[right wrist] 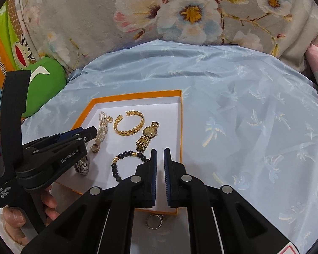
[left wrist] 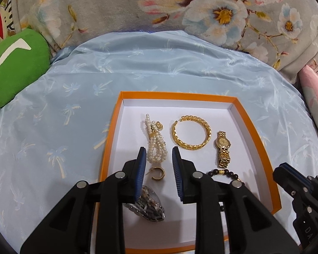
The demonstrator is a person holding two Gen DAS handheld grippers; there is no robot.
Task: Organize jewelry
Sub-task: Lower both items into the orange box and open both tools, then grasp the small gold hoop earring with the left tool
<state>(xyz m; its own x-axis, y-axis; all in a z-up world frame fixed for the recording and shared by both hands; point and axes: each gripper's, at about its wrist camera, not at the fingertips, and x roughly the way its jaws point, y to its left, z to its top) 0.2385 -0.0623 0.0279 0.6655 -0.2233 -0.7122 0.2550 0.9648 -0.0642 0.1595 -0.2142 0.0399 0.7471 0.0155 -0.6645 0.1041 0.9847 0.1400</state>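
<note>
Orange box (left wrist: 114,131) with a white floor sits on a pale blue sheet (left wrist: 53,105) printed with little palm trees, and almost all the jewelry is laid out inside it. At the box's far end there's a pearl bracelet (left wrist: 153,139) on the left and a gold cuff bangle (left wrist: 190,133) just beside it. A gold watch (left wrist: 222,150) lies along the right wall of the box. Nearer the front of the box there's a black bead bracelet (right wrist: 127,163) with a few gold beads, a small gold hoop earring (left wrist: 159,173), and a silver watch (left wrist: 148,207) in the near left part.

The left gripper (left wrist: 159,158) hangs over the box's near left area with its blue pads (left wrist: 140,169) parted and nothing between them; the earring lies on the box floor below the gap, and the silver watch is partly hidden under the left finger. You can see a hand (right wrist: 17,218) holding its handle.

The right gripper (right wrist: 160,154) sits over the box's right front corner, jaws nearly together with only a thin gap, gripping nothing.

One silver ring (right wrist: 154,221) is outside the box, on the sheet just past its front edge. Green cushion (left wrist: 12,67) sits off beyond the box's far left, floral blanket (left wrist: 180,10) behind everything.
</note>
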